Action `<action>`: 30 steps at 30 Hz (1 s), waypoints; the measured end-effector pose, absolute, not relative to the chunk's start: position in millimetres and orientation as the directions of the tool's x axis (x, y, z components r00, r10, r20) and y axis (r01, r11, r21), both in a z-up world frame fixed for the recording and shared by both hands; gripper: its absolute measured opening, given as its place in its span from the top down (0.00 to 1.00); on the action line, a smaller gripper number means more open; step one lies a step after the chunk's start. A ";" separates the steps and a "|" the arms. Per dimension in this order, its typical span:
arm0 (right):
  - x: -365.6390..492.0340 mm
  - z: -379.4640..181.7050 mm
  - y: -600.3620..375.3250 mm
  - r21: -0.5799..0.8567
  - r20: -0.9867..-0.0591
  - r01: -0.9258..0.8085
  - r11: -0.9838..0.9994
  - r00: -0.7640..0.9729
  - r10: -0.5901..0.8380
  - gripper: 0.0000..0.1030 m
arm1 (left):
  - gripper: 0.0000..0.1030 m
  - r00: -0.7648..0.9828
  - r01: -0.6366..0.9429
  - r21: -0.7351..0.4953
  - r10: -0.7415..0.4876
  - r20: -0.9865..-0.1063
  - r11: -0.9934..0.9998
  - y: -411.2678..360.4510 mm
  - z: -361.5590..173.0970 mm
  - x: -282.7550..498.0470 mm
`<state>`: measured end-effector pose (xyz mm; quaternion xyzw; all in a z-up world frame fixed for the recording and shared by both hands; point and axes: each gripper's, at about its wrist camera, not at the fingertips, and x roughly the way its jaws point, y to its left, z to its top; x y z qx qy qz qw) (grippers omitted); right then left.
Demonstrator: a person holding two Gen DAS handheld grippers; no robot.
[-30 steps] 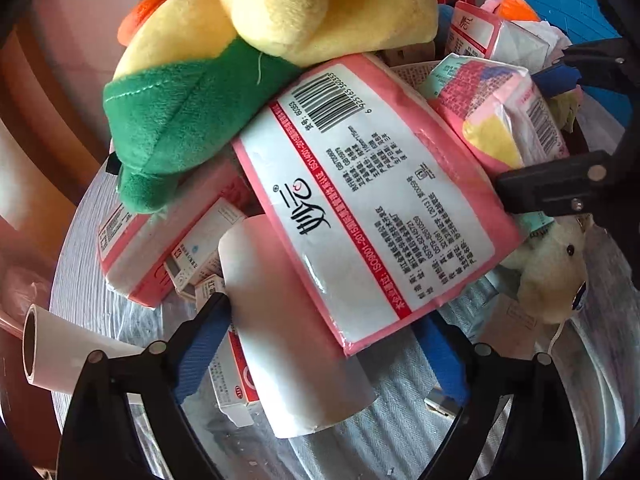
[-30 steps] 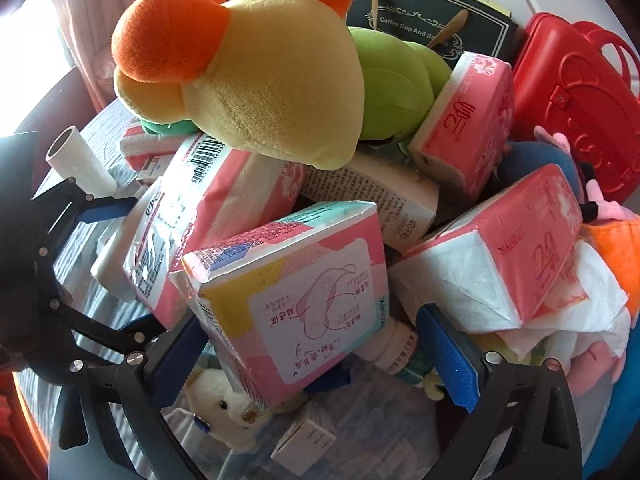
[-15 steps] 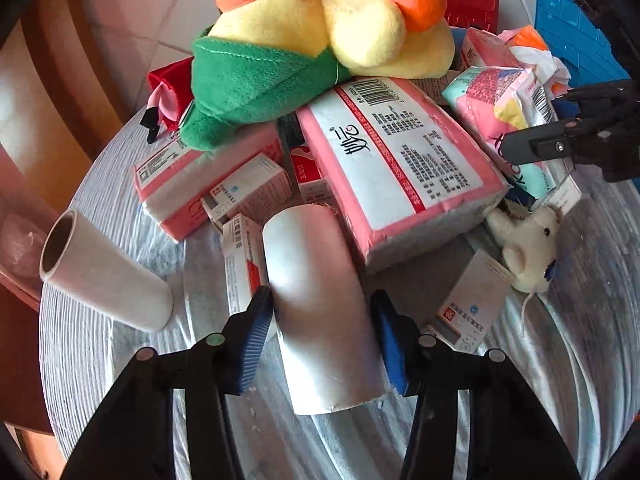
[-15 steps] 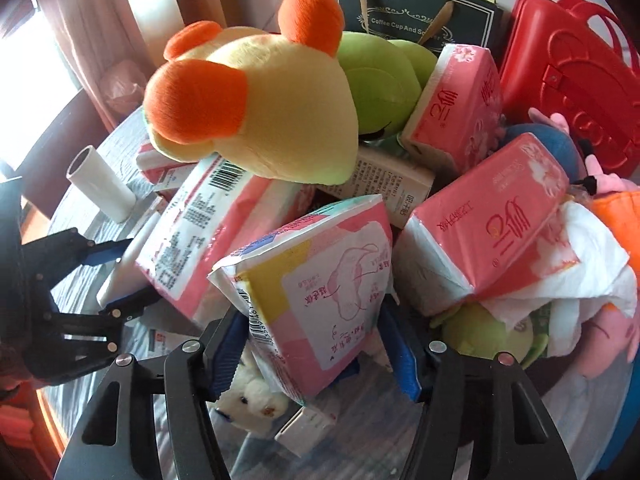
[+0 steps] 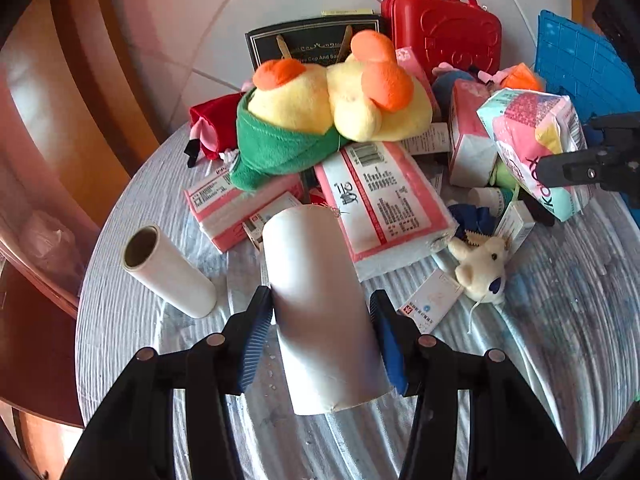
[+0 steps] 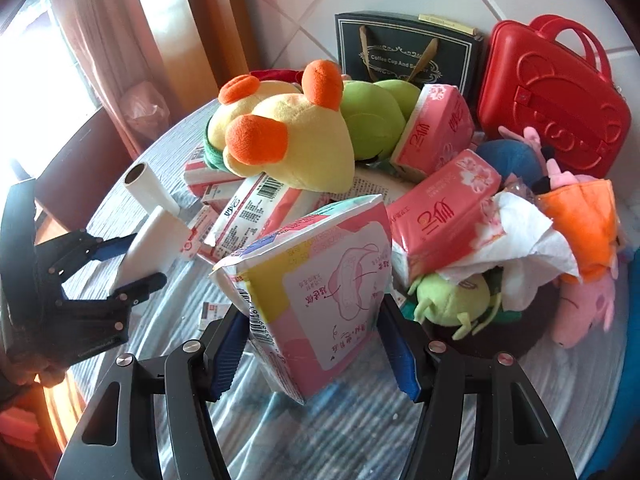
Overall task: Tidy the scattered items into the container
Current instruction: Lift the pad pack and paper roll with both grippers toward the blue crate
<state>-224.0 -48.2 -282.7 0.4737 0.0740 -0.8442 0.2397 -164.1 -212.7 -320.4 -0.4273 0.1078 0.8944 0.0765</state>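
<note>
My left gripper [image 5: 322, 338] is shut on a white paper roll [image 5: 320, 304] and holds it above the table; it also shows in the right wrist view [image 6: 154, 240]. My right gripper [image 6: 316, 354] is shut on a pink and yellow pad packet [image 6: 320, 300], lifted off the pile; the packet also shows in the left wrist view [image 5: 532, 148]. A red case [image 6: 552, 100] stands closed at the back right. A yellow plush [image 5: 344, 96] lies on a big pink tissue pack [image 5: 380, 208].
A second white roll [image 5: 168, 270] lies on the round grey table [image 5: 560, 300] at left. Small boxes [image 5: 430, 300], a white mouse toy [image 5: 482, 266], pink tissue packs [image 6: 444, 216], green and pink plush toys, a black gift bag [image 6: 404, 52] and a blue board [image 5: 580, 56] crowd the back.
Both grippers have closed on their items and pulled back and up from the pile: the left with the white roll, the right with the pad packet.
</note>
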 end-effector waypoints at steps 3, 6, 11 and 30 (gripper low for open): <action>-214.1 -270.3 -46.4 0.103 -0.820 0.479 -0.872 -0.455 -0.347 0.40 | 0.52 -0.649 -0.214 0.136 0.036 -0.760 -0.967 -209.1 -300.1 -157.2; -199.3 -249.2 -34.7 0.104 -0.802 0.480 -0.871 -0.478 -0.359 0.40 | 0.52 -0.674 -0.203 0.150 0.026 -0.738 -0.968 -198.7 -275.9 -146.1; -180.1 -216.7 -15.2 0.090 -0.784 0.477 -0.874 -0.508 -0.358 0.40 | 0.52 -0.704 -0.195 0.169 0.018 -0.710 -0.966 -180.9 -242.1 -131.9; -108.0 -102.3 116.1 0.094 -0.656 0.422 -0.902 -0.655 -0.375 0.39 | 0.52 -0.824 -0.267 0.223 0.102 -0.557 -0.937 -48.5 -106.9 -93.8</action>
